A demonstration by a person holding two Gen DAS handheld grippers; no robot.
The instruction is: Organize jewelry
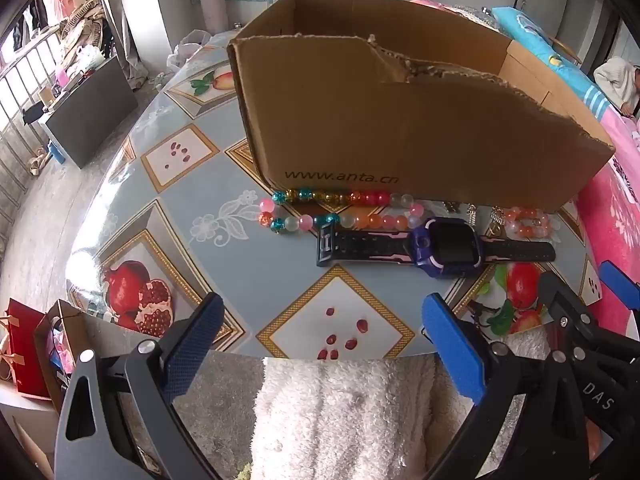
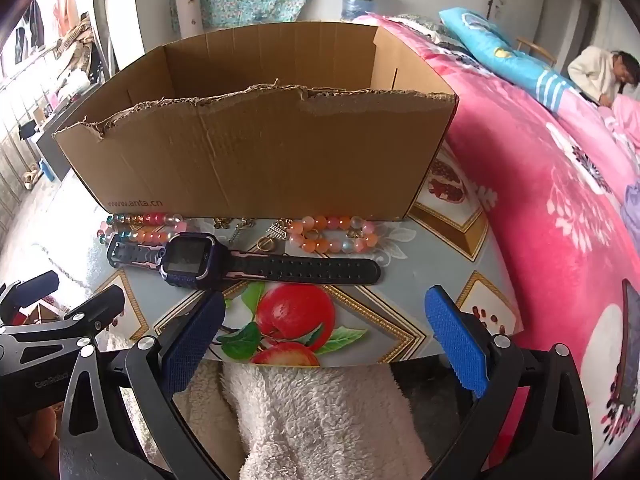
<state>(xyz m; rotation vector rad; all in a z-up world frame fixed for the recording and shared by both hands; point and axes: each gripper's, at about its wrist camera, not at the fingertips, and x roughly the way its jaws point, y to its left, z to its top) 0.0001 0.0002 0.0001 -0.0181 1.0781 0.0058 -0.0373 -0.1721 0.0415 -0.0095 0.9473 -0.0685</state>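
Cardboard fills the left wrist view: the box (image 1: 400, 120) stands mid-table (image 1: 192, 184), and along its near wall lie a long bead string (image 1: 340, 210), a watch (image 1: 440, 246), small charms (image 1: 496, 218) and a bracelet (image 1: 526, 220), while the left gripper (image 1: 320, 344) hangs wide and empty at the table's near edge. The right wrist view shows what can be seen of the box's inside as bare, all pieces outside it, and the right gripper (image 2: 328, 340) equally wide, holding nothing. By my reading nothing is sorted yet.

Both wrist views boxward (shared watch (image 1: 440, 249))
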